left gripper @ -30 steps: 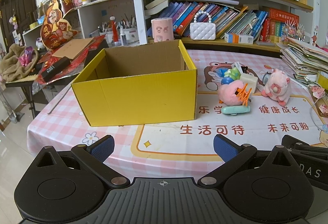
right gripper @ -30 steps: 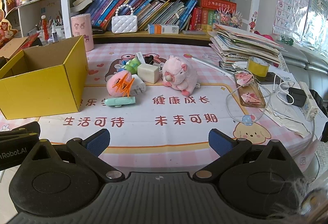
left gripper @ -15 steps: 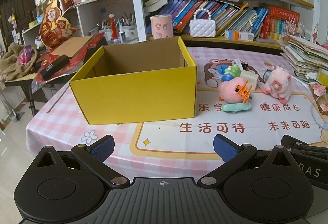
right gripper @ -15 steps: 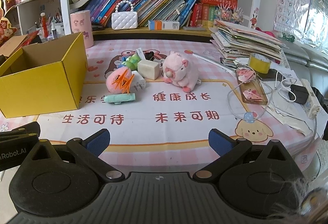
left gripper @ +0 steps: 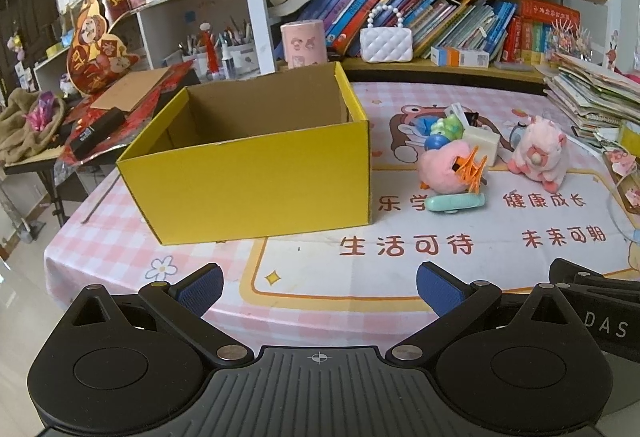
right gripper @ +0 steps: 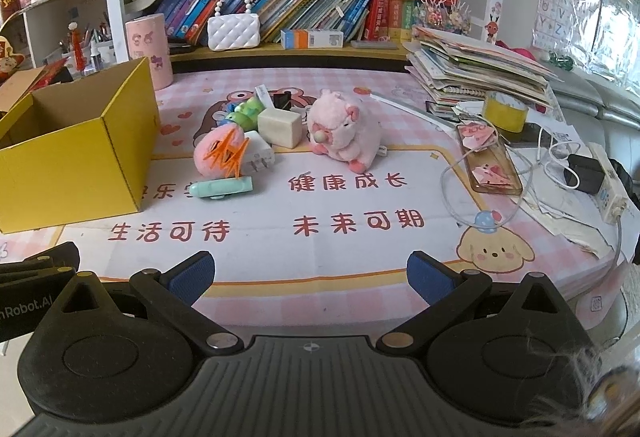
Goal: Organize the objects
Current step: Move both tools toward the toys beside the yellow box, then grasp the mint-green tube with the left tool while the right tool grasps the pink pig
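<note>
An open yellow cardboard box (left gripper: 256,173) stands on the left of the table; it also shows in the right wrist view (right gripper: 76,165). To its right lies a cluster of small things: a pink plush ball with an orange clip (left gripper: 444,169) (right gripper: 218,155), a mint-green tube (left gripper: 454,201) (right gripper: 222,188), a cream block (right gripper: 279,128), a green toy (right gripper: 249,111) and a pink plush animal (left gripper: 538,153) (right gripper: 344,129). My left gripper (left gripper: 318,287) is open and empty, near the table's front edge. My right gripper (right gripper: 310,279) is open and empty, also at the front edge.
A stack of papers (right gripper: 476,71), a yellow tape roll (right gripper: 504,111), a phone case (right gripper: 490,165), cables and a power strip (right gripper: 606,185) crowd the right side. A pink cylinder (left gripper: 303,45) and a white purse (left gripper: 386,44) stand by the bookshelf behind.
Both grippers have moved a little forward and higher over the table, so the box and toys look closer. Nothing was taken hold of.
</note>
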A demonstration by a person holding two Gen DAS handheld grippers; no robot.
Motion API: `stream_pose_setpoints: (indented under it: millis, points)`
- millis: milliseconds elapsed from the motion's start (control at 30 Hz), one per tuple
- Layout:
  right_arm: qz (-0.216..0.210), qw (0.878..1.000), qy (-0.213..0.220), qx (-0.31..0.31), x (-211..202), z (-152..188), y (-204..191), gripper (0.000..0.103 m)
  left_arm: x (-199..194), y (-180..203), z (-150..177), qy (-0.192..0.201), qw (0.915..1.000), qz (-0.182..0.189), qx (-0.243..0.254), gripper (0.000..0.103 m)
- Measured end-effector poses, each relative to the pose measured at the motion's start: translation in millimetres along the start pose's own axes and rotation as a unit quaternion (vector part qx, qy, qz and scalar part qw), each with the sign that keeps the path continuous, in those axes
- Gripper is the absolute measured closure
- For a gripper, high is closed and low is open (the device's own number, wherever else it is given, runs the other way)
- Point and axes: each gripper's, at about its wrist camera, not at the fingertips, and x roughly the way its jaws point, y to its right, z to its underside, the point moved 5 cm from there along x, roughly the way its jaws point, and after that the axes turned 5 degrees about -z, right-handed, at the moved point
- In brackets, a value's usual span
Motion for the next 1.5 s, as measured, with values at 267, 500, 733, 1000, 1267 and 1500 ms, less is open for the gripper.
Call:
stream_pose_setpoints:
  millis: [267, 500, 733, 1000, 1267, 1500]
  points:
    - [0.0, 1.0, -0.008, 0.001, 9, -3, 8, 0.0, 7, 9, -3, -0.008, 1.0, 0.002, 0.001, 0.0]
    - [0.001, 1.0, -0.019, 0.0, 20, -5, 15, 0.0, 16, 18, -4, -0.018, 0.9998, 0.002, 0.003, 0.0]
    - [0.001, 1.0, -0.029, -0.002, 32, -10, 23, 0.0, 25, 30, -7, -0.028, 0.9996, 0.001, 0.004, 0.0]
    - [0.0, 0.999, -0.044, -0.006, 51, -16, 40, 0.0, 36, 47, -10, -0.044, 0.999, 0.008, 0.002, 0.0]
    - [-0.021, 0.998, -0.05, -0.019, 74, -31, 57, 0.003, 50, 69, -17, -0.06, 0.9981, 0.012, -0.011, 0.0]
    - [-0.037, 0.998, -0.033, -0.04, 93, -56, 75, 0.014, 60, 88, -26, -0.07, 0.9968, 0.017, -0.034, 0.003]
